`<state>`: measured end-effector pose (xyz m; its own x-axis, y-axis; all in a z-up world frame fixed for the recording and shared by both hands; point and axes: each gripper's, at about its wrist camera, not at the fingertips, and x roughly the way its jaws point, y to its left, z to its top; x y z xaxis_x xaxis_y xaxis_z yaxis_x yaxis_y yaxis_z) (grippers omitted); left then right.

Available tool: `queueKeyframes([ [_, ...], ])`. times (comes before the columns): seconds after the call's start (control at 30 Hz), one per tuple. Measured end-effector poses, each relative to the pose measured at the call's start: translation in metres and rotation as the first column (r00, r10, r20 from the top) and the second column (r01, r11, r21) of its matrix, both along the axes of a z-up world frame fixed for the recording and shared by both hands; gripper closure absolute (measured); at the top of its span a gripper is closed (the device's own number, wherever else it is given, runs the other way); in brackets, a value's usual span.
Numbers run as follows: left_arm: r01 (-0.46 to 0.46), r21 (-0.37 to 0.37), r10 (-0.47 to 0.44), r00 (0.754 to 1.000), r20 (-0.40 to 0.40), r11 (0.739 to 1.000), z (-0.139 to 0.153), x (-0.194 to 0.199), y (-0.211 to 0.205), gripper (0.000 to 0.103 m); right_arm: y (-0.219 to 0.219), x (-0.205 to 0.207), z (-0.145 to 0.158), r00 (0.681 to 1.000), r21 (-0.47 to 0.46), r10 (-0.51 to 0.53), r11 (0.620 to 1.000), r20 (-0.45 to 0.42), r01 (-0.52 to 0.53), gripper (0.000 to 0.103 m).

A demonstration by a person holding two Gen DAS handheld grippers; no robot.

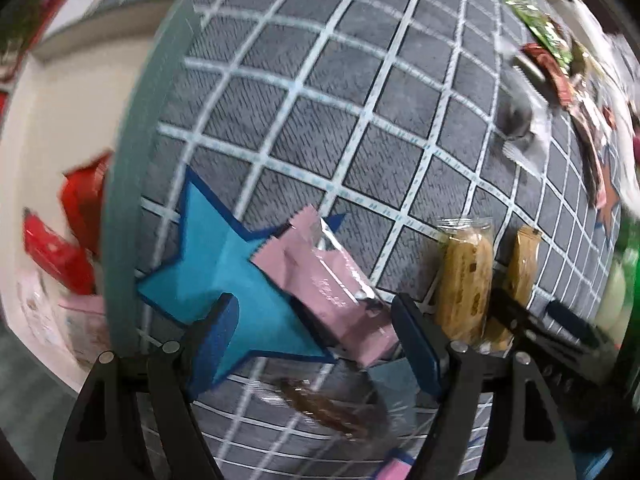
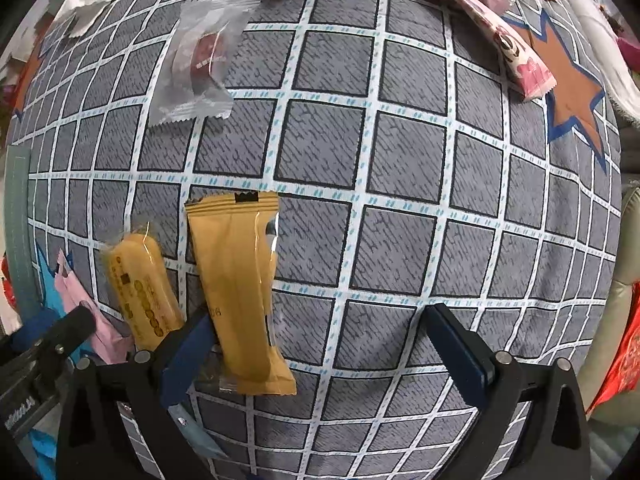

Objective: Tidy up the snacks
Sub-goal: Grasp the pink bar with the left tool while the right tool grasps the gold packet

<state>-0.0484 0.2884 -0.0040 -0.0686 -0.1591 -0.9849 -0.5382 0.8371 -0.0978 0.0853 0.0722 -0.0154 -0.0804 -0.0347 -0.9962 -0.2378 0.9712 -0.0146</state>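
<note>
A pink packet (image 1: 340, 292) lies partly on a blue star (image 1: 216, 272) on the grey checked cloth (image 1: 320, 120). My left gripper (image 1: 316, 342) points down over it, open, with the packet's near end between the fingers and no pad touching it. My right gripper (image 2: 324, 354) is open too. A tan packet (image 2: 240, 300) lies flat just inside its left finger (image 2: 188, 354). A clear-wrapped biscuit (image 2: 140, 292) lies beside that, and the two show in the left wrist view as the biscuit (image 1: 464, 284) and the tan packet (image 1: 520, 276).
A brown snack in clear wrap (image 1: 324, 404) lies under my left gripper. A clear packet with a red sweet (image 2: 204, 56) and a heap of snacks (image 2: 480, 4) by a brown star (image 2: 568, 92) lie at the far side. Red packets (image 1: 76, 240) sit beyond the cloth's left edge.
</note>
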Motion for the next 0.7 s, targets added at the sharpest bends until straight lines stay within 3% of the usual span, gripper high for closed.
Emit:
queueKeyframes([
  [0.1,-0.018,0.031,0.018,1.0,-0.002,0.999,-0.006,-0.004,-0.009,0.02,-0.001,0.001,-0.001,1.0,-0.003,0.01,1.0,-0.015,-0.01,0.0],
  [0.2,0.024,0.08,-0.023,1.0,-0.016,0.997,-0.008,0.006,-0.021,0.021,-0.002,-0.011,0.001,1.0,-0.013,0.006,1.0,-0.026,-0.006,0.0],
  [0.3,0.049,0.094,-0.049,0.999,-0.002,0.994,-0.007,0.01,-0.031,0.021,0.006,-0.015,0.01,0.999,-0.006,0.041,0.999,0.014,-0.041,0.016],
  [0.33,0.07,0.097,-0.07,0.998,-0.001,0.993,-0.007,0.013,-0.037,0.021,0.01,-0.017,0.013,0.998,-0.003,0.058,0.998,0.023,-0.058,0.028],
  [0.37,0.089,0.1,-0.09,0.996,0.0,0.991,-0.007,0.016,-0.043,0.024,0.015,-0.019,0.016,0.996,-0.001,0.079,0.997,0.03,-0.079,0.042],
  [0.4,0.114,0.103,-0.115,0.993,0.006,0.988,-0.006,0.016,-0.046,0.027,0.019,-0.02,0.018,0.995,0.001,0.094,0.996,0.034,-0.094,0.049],
  [0.47,0.154,0.102,-0.156,0.988,0.015,0.983,-0.003,0.022,-0.061,0.044,0.024,-0.021,0.02,0.994,0.007,0.098,0.995,0.036,-0.099,0.08],
  [0.5,0.182,0.101,-0.185,0.982,0.025,0.978,-0.001,0.024,-0.067,0.053,0.023,-0.021,0.02,0.996,0.023,0.084,0.996,0.029,-0.085,0.08],
  [0.53,0.217,0.077,-0.221,0.974,0.049,0.973,0.001,0.026,-0.075,0.073,0.021,-0.023,0.02,0.998,0.045,0.064,0.997,0.019,-0.064,0.08],
  [0.57,0.238,0.055,-0.241,0.969,0.057,0.97,0.001,0.027,-0.079,0.079,0.018,-0.025,0.02,0.999,0.075,0.04,0.996,0.007,-0.04,0.08],
  [0.7,0.269,0.019,-0.269,0.959,0.091,0.963,0.003,0.022,-0.092,0.079,0.003,-0.042,0.025,1.0,0.168,-0.013,0.986,-0.002,0.013,0.08],
])
